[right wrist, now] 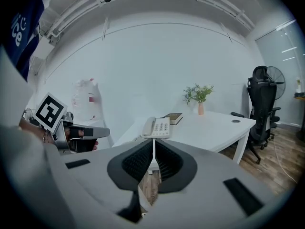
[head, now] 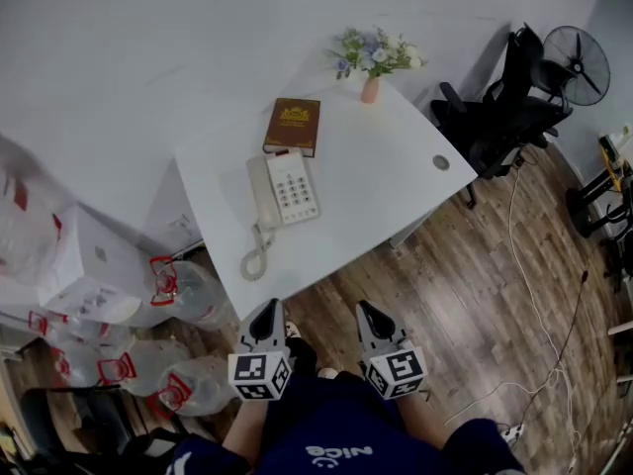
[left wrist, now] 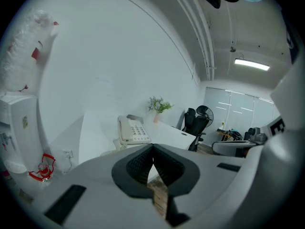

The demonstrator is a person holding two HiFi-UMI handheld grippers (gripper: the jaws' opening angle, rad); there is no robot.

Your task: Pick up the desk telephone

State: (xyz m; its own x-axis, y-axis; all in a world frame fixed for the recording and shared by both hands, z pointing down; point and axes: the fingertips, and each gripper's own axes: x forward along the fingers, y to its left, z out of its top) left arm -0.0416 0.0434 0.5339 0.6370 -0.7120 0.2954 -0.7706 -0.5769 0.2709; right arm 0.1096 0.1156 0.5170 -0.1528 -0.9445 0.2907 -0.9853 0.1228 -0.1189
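A cream desk telephone lies on the white desk, its handset on the left side and a coiled cord trailing toward the near edge. It also shows ahead in the left gripper view as the telephone and in the right gripper view as the telephone. My left gripper and right gripper hover side by side just short of the desk's near edge, over the floor. Both are shut with nothing between the jaws, and neither touches the phone.
A brown book lies behind the phone, and a small vase of flowers stands at the desk's far corner. Plastic bags and a white box crowd the left. A black office chair and fan stand at the right. Cables cross the wooden floor.
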